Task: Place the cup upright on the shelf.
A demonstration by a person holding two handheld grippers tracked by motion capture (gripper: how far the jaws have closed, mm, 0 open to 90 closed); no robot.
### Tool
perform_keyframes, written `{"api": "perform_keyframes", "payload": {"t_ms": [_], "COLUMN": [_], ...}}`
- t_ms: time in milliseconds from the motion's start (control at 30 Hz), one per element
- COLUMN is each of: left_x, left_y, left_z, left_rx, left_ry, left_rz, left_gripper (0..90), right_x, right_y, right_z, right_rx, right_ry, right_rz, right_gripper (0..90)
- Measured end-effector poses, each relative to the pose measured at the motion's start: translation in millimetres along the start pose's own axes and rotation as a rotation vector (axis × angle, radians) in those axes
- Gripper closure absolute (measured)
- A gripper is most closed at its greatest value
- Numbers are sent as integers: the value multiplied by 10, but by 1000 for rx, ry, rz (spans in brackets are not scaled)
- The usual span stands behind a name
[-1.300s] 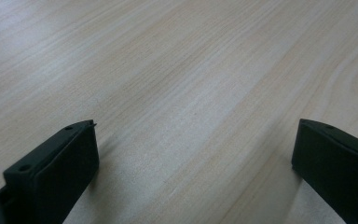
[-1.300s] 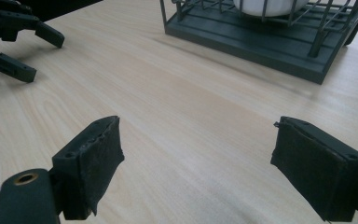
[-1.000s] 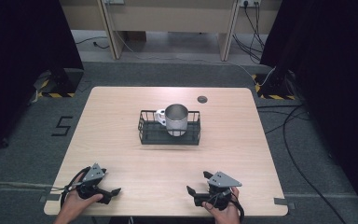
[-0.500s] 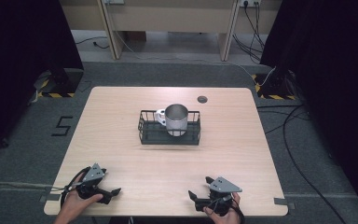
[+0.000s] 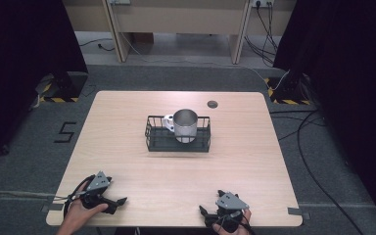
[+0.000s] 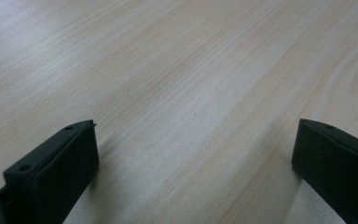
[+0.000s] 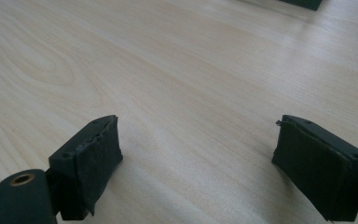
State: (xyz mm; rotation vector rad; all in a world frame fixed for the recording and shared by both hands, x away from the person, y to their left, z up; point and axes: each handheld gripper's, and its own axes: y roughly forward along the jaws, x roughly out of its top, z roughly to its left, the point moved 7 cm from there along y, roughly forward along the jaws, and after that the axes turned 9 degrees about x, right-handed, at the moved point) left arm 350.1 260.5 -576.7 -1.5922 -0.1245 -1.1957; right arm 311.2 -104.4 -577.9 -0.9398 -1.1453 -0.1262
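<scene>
Cup: your metal cup point(image 5: 185, 125) stands upright inside the black wire basket point(image 5: 152, 137) at mid-table, well apart from both grippers.
Risk: it looks top-heavy above the low basket walls; I judge a sideways nudge could tip it or drag the basket.
Left gripper point(image 5: 119, 201): your jaws stand apart, empty.
Right gripper point(image 5: 203, 212): likewise apart, empty.
Writing: a "5" point(image 5: 66, 132) on the floor left of the table point(image 5: 127, 107); no brand legible.

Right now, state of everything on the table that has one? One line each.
metal mug: upright, mouth open, standing inside the basket
wire basket: upright at table centre
left gripper: jaws open, holding nothing, at the near table edge
right gripper: jaws open, holding nothing, at the near table edge
</scene>
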Motion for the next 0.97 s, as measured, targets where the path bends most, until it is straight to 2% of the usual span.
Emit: {"api": "perform_keyframes", "payload": {"t_ms": [133, 267, 967], "left_x": [0, 0, 0], "left_y": [0, 0, -1], "left_z": [0, -1, -2], "left_rx": [0, 0, -2], "left_ry": [0, 0, 3], "left_rz": [0, 0, 0], "left_gripper": [0, 0, 0], "right_x": [-19, -35, -39], "right_y": [20, 28, 29], "right_z": [28, 36, 46], "right_rx": [-1, -3, 8], "right_ry": [-5, -8, -16], "right_rz": [-26, -55, -56], "right_gripper": [85, 79, 66]}}
